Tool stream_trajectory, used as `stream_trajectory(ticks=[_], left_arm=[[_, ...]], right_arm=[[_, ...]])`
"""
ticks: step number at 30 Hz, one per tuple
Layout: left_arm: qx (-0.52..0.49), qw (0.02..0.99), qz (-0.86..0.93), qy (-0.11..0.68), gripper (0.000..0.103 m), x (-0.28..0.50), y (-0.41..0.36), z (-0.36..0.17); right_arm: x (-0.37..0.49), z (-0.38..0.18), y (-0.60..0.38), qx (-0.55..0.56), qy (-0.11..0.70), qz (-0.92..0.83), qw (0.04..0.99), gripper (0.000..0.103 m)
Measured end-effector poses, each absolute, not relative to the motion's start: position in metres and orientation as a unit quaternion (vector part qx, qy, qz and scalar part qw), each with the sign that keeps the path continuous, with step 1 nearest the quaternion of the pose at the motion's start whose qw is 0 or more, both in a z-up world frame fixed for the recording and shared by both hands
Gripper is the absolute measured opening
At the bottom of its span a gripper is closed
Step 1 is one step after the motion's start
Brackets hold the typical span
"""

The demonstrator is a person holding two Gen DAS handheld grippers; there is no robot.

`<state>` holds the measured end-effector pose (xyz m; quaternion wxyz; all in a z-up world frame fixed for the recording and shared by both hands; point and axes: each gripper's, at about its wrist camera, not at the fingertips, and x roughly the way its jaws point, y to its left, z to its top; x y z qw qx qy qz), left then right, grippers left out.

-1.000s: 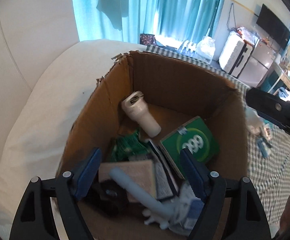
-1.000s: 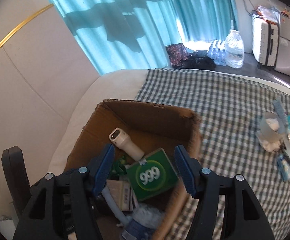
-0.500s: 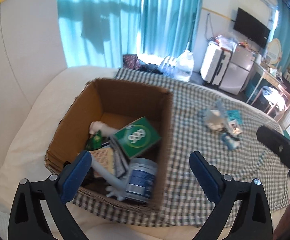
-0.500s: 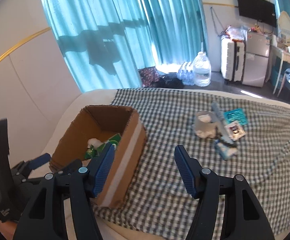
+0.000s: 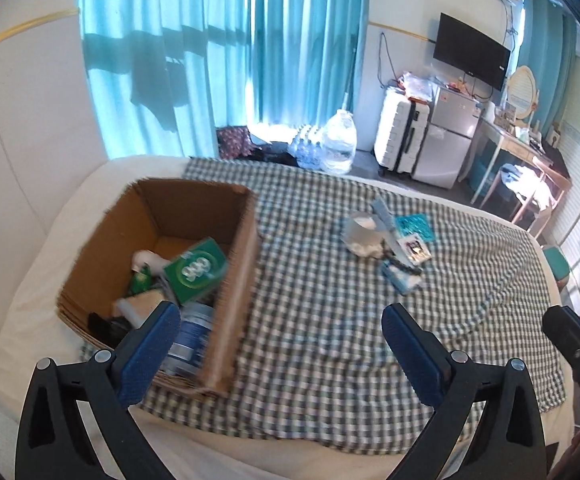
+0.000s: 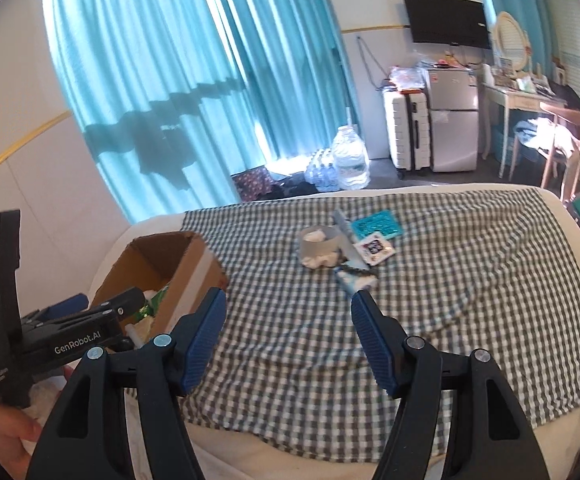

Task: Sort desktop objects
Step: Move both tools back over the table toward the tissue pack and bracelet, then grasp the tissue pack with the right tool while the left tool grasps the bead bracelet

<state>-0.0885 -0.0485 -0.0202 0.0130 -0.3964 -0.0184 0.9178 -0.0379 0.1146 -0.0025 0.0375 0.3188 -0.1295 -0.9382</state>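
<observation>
A brown cardboard box [image 5: 234,280] [image 6: 194,268] sits at the left on a green checked cloth [image 5: 321,312] [image 6: 449,292]. It holds a green "999" carton [image 5: 194,270], a white bottle [image 5: 146,258], a blue-labelled can [image 5: 190,340] and other small items. A cluster lies on the cloth to the right: a grey tape roll [image 5: 363,234] [image 6: 317,242], a teal packet [image 5: 415,228] [image 6: 375,224], a QR card [image 6: 373,248] and a blue-white packet [image 5: 401,278] [image 6: 355,278]. My left gripper [image 5: 280,344] is open and empty above the cloth beside the box. My right gripper [image 6: 288,340] is open and empty, short of the cluster.
The cloth covers a white bed [image 5: 50,248] against a cream wall. Beyond the bed are teal curtains [image 5: 218,52], water bottles [image 5: 339,148] on the floor, a white suitcase [image 5: 399,136], a small fridge [image 5: 447,136] and a desk with a chair [image 5: 529,188].
Both grippers have pulled up and back from the box, and the views now swing right over the cloth. The left gripper's jaws have opened wider. The can now lies in the box.
</observation>
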Motion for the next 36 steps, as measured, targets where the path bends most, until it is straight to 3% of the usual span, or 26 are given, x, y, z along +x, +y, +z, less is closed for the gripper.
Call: stream_trajectory(ticks=[8, 34, 36], left_arm=[[-0.423, 0.049, 0.904, 0.036, 0.103, -0.104, 0.009, -0.059], [-0.495, 0.018, 0.867, 0.05, 0.103, -0.239, 0.032, -0.217], [-0.501, 0.016, 0.864, 0.045, 0.103, -0.244, 0.029, -0.225]], right_arm=[[-0.044, -0.04, 0.17, 0.332, -0.18, -0.926, 0.012, 0.065], [-0.264, -0.218, 0.184, 0.45, -0.116, -0.881, 0.091, 0.065], [-0.275, -0.226, 0.178, 0.457, -0.101, -0.878, 0.098, 0.07]])
